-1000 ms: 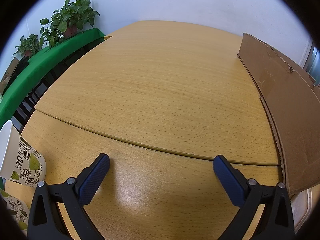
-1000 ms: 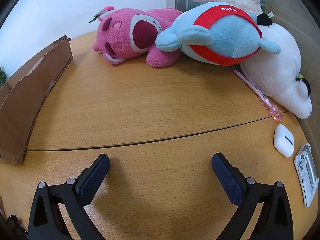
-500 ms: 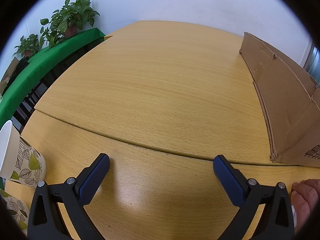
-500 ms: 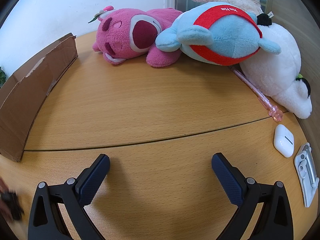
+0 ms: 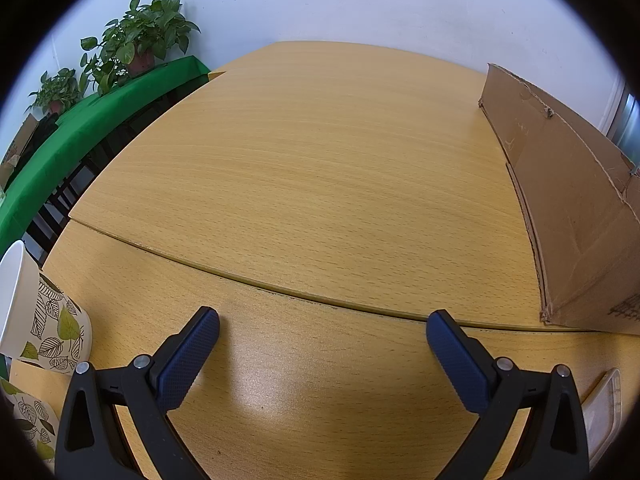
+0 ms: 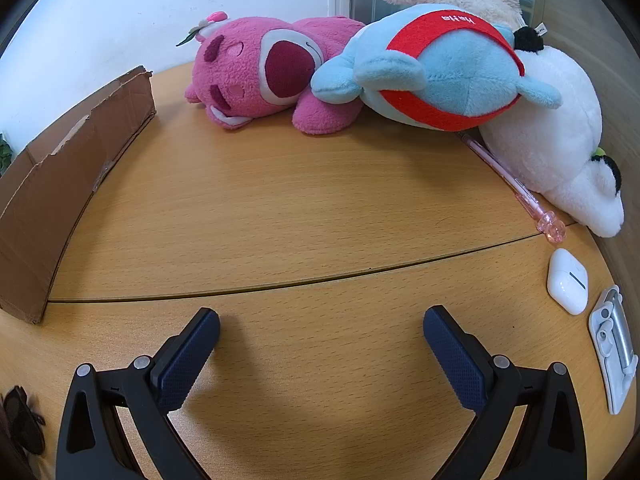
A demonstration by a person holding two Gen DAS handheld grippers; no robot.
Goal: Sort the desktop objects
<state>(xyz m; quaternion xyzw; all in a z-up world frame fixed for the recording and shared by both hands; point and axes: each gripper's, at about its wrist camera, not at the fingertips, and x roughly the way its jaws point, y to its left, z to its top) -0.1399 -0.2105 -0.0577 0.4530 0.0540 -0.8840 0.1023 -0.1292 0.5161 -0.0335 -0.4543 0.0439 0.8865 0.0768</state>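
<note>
In the right wrist view a pink plush bear [image 6: 264, 76], a blue and red plush [image 6: 436, 68] and a white plush [image 6: 560, 152] lie along the table's far edge. A pink pen [image 6: 512, 184] lies beside the white plush. A white earbud case [image 6: 568, 280] and a white clip-like piece [image 6: 614, 344] sit at the right edge. My right gripper [image 6: 320, 330] is open over bare wood, well short of them. My left gripper [image 5: 322, 332] is open over bare wood too. A cardboard box [image 5: 568, 200] [image 6: 68, 184] stands between the two grippers.
Leaf-patterned paper cups [image 5: 40, 320] stand at the left edge in the left wrist view. Potted plants [image 5: 140, 44] sit on a green-covered surface [image 5: 92, 120] beyond the table. A clear plastic item [image 5: 602, 412] peeks in at lower right. A dark object [image 6: 20, 420] lies at lower left.
The cardboard box has shifted and turned on the table between the frames. A hand that showed at the lower right of the left view half a second ago is gone.
</note>
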